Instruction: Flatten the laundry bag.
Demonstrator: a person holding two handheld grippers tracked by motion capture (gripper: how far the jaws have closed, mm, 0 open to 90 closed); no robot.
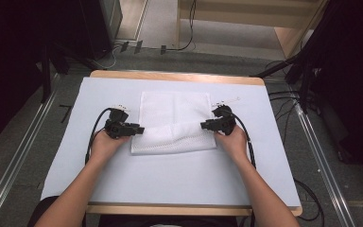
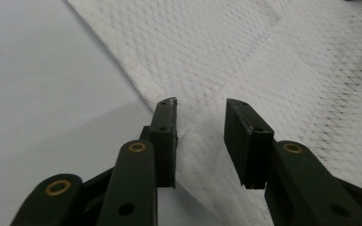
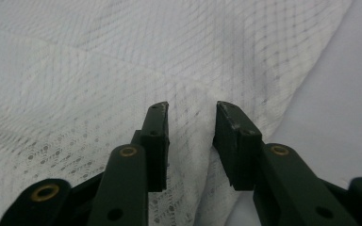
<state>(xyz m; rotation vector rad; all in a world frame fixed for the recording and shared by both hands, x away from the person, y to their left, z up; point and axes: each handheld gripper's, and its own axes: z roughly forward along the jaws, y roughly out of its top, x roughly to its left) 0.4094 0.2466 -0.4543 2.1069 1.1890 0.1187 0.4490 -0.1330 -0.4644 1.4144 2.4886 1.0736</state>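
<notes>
A white mesh-textured cloth (image 1: 172,120) lies on the pale sheet (image 1: 170,179) covering the table, its near part folded into a raised band. My left gripper (image 1: 139,128) sits at the cloth's left edge, pointing right. In the left gripper view the gripper (image 2: 200,106) is open, its jaws straddling the cloth (image 2: 264,56) where a fold meets the edge. My right gripper (image 1: 203,125) sits at the cloth's right edge, pointing left. It (image 3: 191,108) is open too, with a raised ridge of cloth (image 3: 122,61) between its jaws.
The pale sheet covers a wooden table (image 1: 170,75) with bare margins around the cloth. Beyond it, cables (image 1: 123,47) cross the floor, and black stand legs (image 1: 283,68) reach in at the far right. Metal rails (image 1: 23,151) run along both sides.
</notes>
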